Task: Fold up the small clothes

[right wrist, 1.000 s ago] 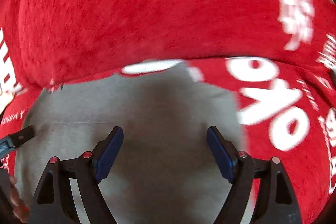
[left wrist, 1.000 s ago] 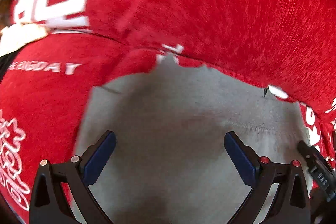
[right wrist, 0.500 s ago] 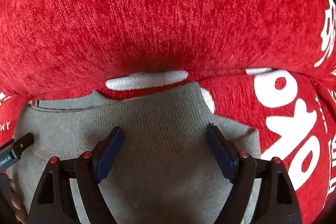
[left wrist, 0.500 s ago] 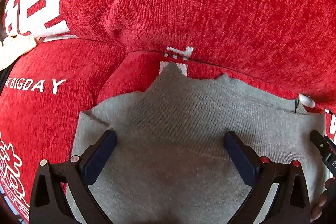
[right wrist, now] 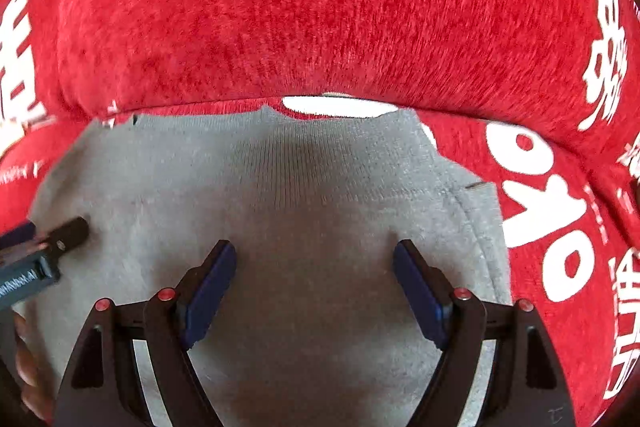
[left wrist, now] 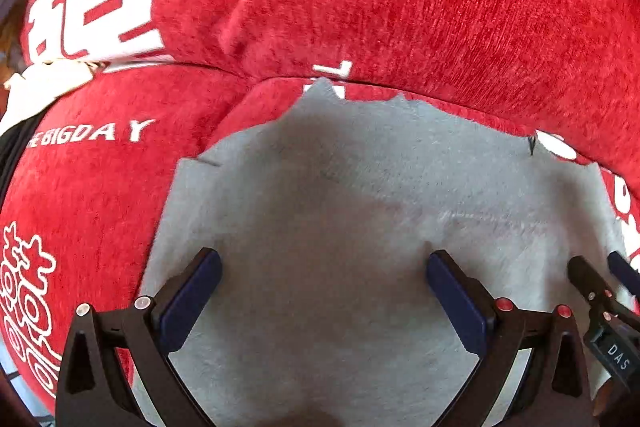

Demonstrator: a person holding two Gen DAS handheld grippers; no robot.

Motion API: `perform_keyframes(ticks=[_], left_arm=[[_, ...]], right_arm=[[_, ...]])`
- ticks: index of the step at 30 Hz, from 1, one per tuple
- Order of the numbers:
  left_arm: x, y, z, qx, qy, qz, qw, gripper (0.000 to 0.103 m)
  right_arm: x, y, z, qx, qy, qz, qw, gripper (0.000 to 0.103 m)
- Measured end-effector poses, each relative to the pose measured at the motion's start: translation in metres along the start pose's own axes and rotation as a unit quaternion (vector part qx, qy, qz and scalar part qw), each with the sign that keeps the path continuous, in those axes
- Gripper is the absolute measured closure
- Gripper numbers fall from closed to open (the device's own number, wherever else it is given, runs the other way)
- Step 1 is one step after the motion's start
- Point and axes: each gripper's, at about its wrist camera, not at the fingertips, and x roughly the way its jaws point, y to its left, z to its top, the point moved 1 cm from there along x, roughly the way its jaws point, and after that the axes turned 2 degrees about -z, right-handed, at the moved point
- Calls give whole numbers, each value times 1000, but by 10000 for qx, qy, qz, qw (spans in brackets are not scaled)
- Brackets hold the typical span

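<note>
"BIGDAY" lettering (left wrist: 90,135) on red cushion (left wrist: 100,195)

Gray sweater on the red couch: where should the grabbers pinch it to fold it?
Probably the far ribbed edge of the gray sweater, coming down from above. It lies flat on the red cushion, and that edge is free. The left gripper and right gripper are both open above it.

The grey garment (left wrist: 360,227) runs off the bottom edge in both views, its lower part unseen. At the left view's lower right, the right gripper (left wrist: 608,291) is cut off (label partly readable). White lettering (right wrist: 604,67) is blurred at the frame edges.
</note>
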Motion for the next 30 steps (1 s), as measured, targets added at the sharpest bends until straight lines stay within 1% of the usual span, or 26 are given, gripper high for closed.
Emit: perform_keyframes(ticks=[2, 4, 6, 7, 10, 11, 12, 14, 16, 18, 19, 20, 21, 23, 26, 27, 30], left_arm=[[-7, 6, -10, -13, -36, -34, 10000, 0], [-16, 17, -25, -136, -50, -193, 9997, 0], [-26, 23, -50, -203, -110, -265, 9994, 0], [-30, 23, -57, -187, -173, -273, 9993, 0], [-41, 27, -84, -76, -418, -305, 9986, 0], [-46, 30, -90, -75, -466, -347, 9983, 0], [-51, 34, -97, -87, -453, -426, 9980, 0], [-57, 44, -105, -85, -402, -553, 9976, 0], [-72, 61, -112, -129, -540, -638, 9964, 0], [-78, 81, -109, -325, -658, -693, 9949, 0], [-74, 94, -102, -501, -567, -798, 9939, 0], [-66, 103, -97, -625, -397, -974, 9925, 0], [-53, 114, -89, -797, -112, -1308, 9881, 0], [-30, 129, -77, -1125, 261, -1576, 9807, 0], [-4, 133, -60, -1380, 608, -1993, 9683, 0], [-1, 130, -56, -1354, 595, -1977, 9690, 0], [4, 110, -43, -1006, 575, -1921, 9745, 0]], right_arm=[[-13, -12, -12, 19, -54, -13, 10000, 19], [-28, -18, -28, 94, -146, 59, 9998, 19], [-38, -24, -46, 91, -213, 85, 9997, 19], [-43, -27, -59, 56, -248, 54, 9997, 19], [-54, -29, -72, -181, -595, -39, 9981, 19], [-59, -29, -76, -230, -636, -68, 9977, 19], [-58, -28, -72, -237, -605, -52, 9979, 19], [-65, -27, -77, -284, -495, -8, 9984, 18], [-73, -26, -81, -356, -464, 13, 9983, 18], [-83, -27, -85, -304, -599, 51, 9977, 18], [-88, -26, -86, -252, -639, 82, 9976, 18], [-91, -25, -86, -214, -648, 140, 9976, 18], [-92, -23, -86, -203, -646, 171, 9976, 18], [-94, -17, -87, -247, -648, 191, 9974, 18], [-95, -7, -88, -378, -642, 182, 9971, 18], [-94, -5, -88, -428, -617, 182, 9970, 18], [-91, 0, -88, -511, -586, 132, 9969, 18]])
